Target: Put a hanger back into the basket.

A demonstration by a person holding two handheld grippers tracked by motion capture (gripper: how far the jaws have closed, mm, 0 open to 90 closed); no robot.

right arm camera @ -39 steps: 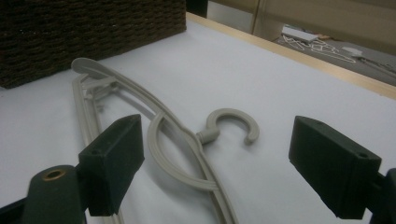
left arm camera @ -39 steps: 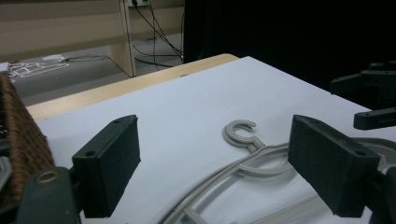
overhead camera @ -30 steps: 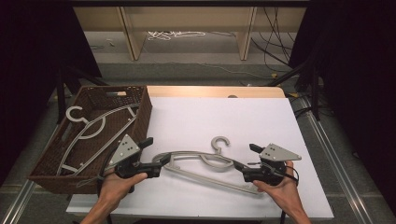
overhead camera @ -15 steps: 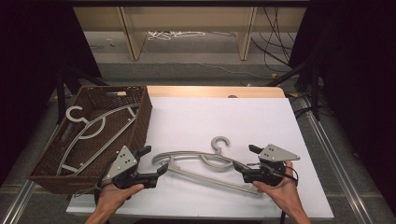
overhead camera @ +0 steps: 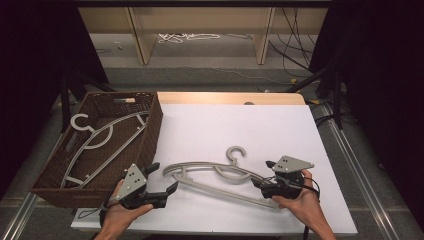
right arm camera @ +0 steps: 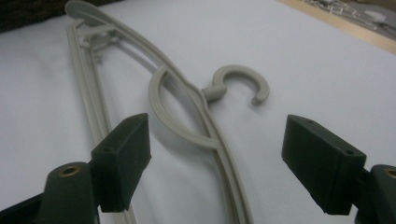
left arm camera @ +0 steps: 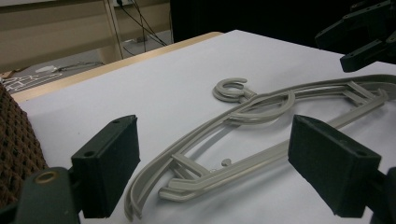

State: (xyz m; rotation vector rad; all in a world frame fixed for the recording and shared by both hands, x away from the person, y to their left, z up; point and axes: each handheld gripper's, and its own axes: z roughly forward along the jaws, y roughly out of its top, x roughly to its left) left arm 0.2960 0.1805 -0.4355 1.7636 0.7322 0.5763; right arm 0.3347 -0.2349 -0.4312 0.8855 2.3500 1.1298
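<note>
Grey hanger point(overhead camera: 215, 176) between low hands (jaws seemingly wide)

Grey hanger point(overhead camera: 215, 172) between open claws

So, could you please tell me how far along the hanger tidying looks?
Done: one hanger already lies in the wicker basket. In hand: nothing gripped; the left gripper and right gripper sit open at the ends of the second hanger. Left: moving it into the basket.
</note>
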